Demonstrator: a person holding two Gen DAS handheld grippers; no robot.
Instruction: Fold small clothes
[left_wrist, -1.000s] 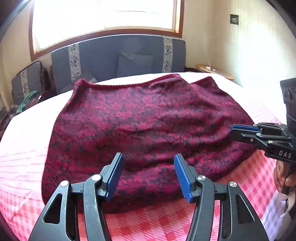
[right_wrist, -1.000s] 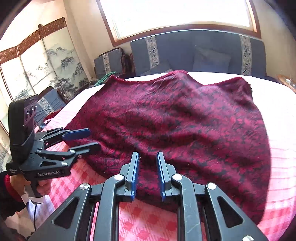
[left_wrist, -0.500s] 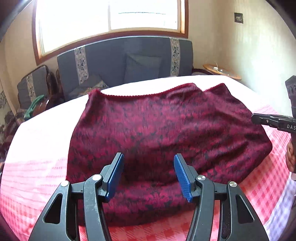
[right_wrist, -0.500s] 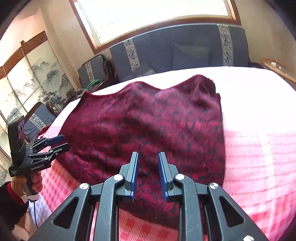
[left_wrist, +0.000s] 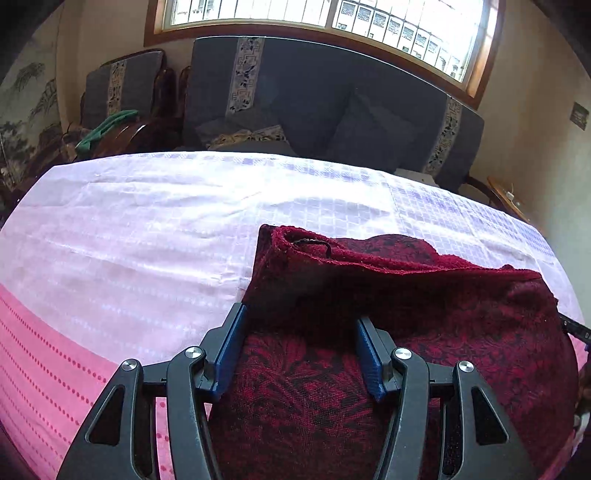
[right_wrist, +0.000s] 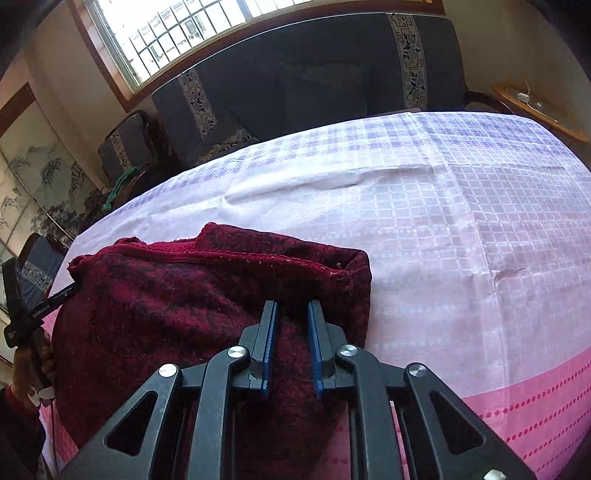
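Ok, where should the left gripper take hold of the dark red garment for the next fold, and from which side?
Probably the dark red garment's far left corner: it is thick and curls up off the bedsheet, giving a raised edge to pinch. Come in from the bare sheet on the left; the left gripper, jaws open, sits over that side edge.

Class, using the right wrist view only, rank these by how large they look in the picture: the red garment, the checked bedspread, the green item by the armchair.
1. Checked bedspread, largest.
2. Red garment; it lies nearest the camera, which inflates it.
3. Green item, far off, so its real size is unsure.
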